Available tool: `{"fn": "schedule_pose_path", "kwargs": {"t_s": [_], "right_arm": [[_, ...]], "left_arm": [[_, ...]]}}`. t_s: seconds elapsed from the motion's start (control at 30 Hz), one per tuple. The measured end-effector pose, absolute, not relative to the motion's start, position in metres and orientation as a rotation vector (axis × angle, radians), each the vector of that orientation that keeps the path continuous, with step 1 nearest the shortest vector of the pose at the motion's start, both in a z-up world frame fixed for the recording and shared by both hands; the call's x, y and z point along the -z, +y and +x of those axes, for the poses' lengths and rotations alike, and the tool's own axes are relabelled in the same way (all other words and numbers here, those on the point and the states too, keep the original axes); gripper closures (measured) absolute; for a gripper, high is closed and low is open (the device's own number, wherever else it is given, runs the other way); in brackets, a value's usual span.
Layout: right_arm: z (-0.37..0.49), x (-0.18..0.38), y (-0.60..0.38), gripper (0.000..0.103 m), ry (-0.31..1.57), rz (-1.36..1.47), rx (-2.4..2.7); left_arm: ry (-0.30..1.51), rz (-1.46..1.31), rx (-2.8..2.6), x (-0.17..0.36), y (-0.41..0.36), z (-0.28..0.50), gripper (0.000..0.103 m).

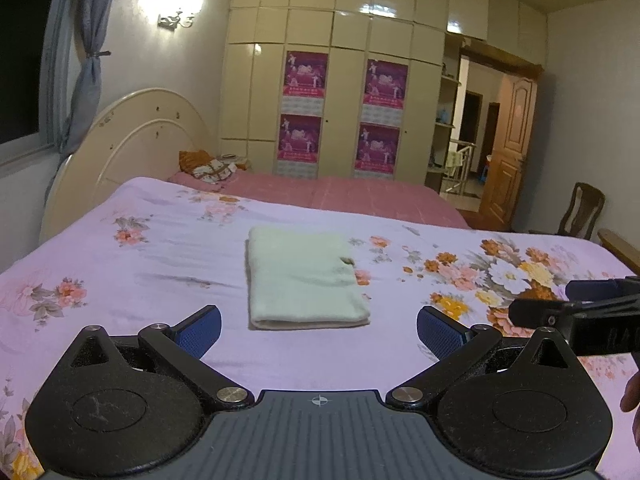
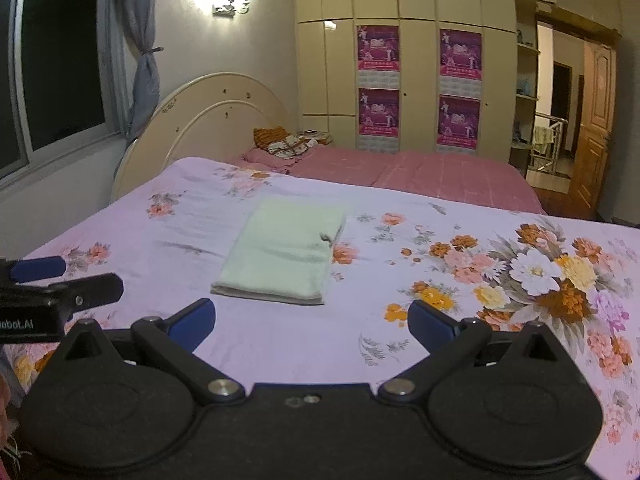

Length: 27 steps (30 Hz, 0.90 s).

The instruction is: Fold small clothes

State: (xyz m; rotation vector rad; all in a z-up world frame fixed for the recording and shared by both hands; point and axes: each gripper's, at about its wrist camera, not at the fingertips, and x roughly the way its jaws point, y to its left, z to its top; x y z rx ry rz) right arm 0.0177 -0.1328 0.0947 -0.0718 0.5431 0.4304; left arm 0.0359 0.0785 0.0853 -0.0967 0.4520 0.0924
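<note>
1. Pale green cloth [image 1: 302, 278]: folded into a neat rectangle, lying flat on the floral bedsheet [image 1: 140, 264] near the middle of the bed. Layered edges show along its near side; a small dark tab, perhaps a label, sits at its right edge, too small to be sure.

2. Left gripper [image 1: 319, 330]: fingers spread wide, holding nothing, hovering just short of the cloth's near edge. No contact with the fabric.

3. Right gripper [image 2: 311, 322]: jaws likewise apart and empty, hanging over the sheet nearer than the cloth, which lies ahead and slightly left of centre in the right wrist view. Each gripper appears at the edge of the other's view, so the two sit side by side, apart from each other.

4. Step in hand, as I judge it: the folding looks done or nearly done. The rectangle is compact, its corners roughly squared, and both tools are off it.

5. Next move, as a judgement: if one more fold is wanted, each gripper would need to come down on a near corner, pinch through all layers, and carry them over together so the stack does not slide apart. Otherwise the cloth only needs leaving or setting aside.

6. Surroundings: pink bedspread [image 1: 348, 194] beyond the floral sheet, cream headboard [image 1: 132, 140] at left, wardrobe [image 1: 340, 80] with purple posters behind.
</note>
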Motion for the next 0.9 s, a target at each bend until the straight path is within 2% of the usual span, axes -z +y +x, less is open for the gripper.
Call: {"fn": "schedule_pose_path", "kwargs": {"t_s": [0.9], "right_arm": [[0.0185, -0.0940, -0.1361, 0.001, 0.538, -0.051, -0.410]], "left_arm": [[0.469, -0.084, -0.077, -0.0848, 0.0752, 0.0412, 0.000]]}}
